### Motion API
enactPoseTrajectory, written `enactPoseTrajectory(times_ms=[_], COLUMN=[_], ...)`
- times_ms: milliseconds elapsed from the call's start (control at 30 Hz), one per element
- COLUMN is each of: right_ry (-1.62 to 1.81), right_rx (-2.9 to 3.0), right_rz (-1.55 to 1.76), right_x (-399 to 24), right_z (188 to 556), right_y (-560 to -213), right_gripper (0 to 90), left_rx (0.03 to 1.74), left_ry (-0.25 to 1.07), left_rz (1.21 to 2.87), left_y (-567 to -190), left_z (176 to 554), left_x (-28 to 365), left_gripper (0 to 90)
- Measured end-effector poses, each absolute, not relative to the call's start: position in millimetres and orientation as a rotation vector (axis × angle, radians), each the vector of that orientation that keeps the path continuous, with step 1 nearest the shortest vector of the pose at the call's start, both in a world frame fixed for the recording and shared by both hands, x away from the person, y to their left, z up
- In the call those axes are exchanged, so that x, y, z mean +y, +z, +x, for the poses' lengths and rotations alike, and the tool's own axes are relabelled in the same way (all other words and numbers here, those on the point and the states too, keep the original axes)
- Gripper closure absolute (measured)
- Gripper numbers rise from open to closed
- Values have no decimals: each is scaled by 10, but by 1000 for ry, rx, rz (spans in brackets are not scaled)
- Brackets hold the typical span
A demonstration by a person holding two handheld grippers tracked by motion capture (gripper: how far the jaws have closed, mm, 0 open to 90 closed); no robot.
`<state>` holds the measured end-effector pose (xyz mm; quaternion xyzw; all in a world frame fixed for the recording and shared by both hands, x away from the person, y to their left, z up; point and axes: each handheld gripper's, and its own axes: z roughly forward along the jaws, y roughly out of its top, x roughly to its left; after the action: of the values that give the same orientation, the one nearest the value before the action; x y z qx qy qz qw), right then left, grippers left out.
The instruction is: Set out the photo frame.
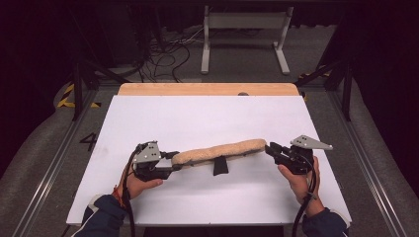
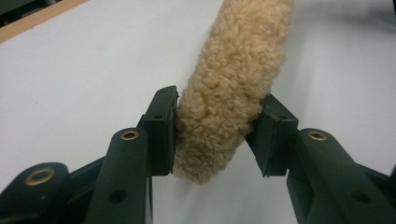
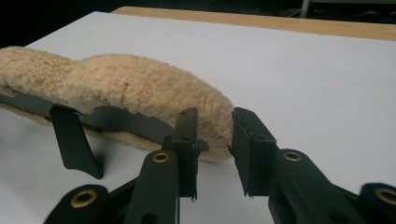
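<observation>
**One fleece pad held between two grippers above a white board**

The high view shows one long tan fleece pad (image 1: 220,151) stretched lengthwise between two hand-held grippers, over the near half of one white board (image 1: 207,118) and roughly parallel to its near edge. The board lies on one wooden table (image 1: 207,89), of which a strip shows beyond the board's far edge. One black strap (image 1: 220,166) hangs from the middle of the pad's underside, its tip at or just above the board; which of the two cannot be told.

Left gripper (image 1: 174,162): near the board's near-left corner, held in one hand (image 1: 136,185). In the left gripper view its two jaws pinch the pad's left end (image 2: 224,100), both pads pressing into the fleece.

Right gripper (image 1: 270,147): toward the board's right edge, held in the other hand (image 1: 299,182). In the right gripper view its two jaws stand at the pad's right end (image 3: 140,91); one jaw lies against the fleece, the other stands just beside the tip, and whether they press on it cannot be told. The same view shows a dark grey lining strip (image 3: 116,120) along the pad's underside, from which the strap descends.

Two dark sleeves enter at the board's near edge, one per arm
</observation>
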<state>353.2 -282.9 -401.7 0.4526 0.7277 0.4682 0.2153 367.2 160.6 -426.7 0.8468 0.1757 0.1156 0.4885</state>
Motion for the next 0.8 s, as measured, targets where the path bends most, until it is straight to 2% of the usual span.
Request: enactPoseTrajectory(times_ms=[433, 667, 800], right_ry=[1374, 1425, 1478], right_rx=[2098, 2113, 2096], right_rz=[1249, 1279, 1375], right_x=[-2505, -2372, -2393], right_z=[3428, 3446, 3492], right_y=[-3937, -3910, -3916], right_gripper=[682, 578, 477], left_rx=[373, 334, 304], left_ry=[323, 337, 328], left_rz=[2100, 2116, 2123], left_y=[-4232, -4224, -4222], left_z=[3485, 3373, 3305], left_x=[1546, 1493, 1451], left_gripper=[592, 612, 620])
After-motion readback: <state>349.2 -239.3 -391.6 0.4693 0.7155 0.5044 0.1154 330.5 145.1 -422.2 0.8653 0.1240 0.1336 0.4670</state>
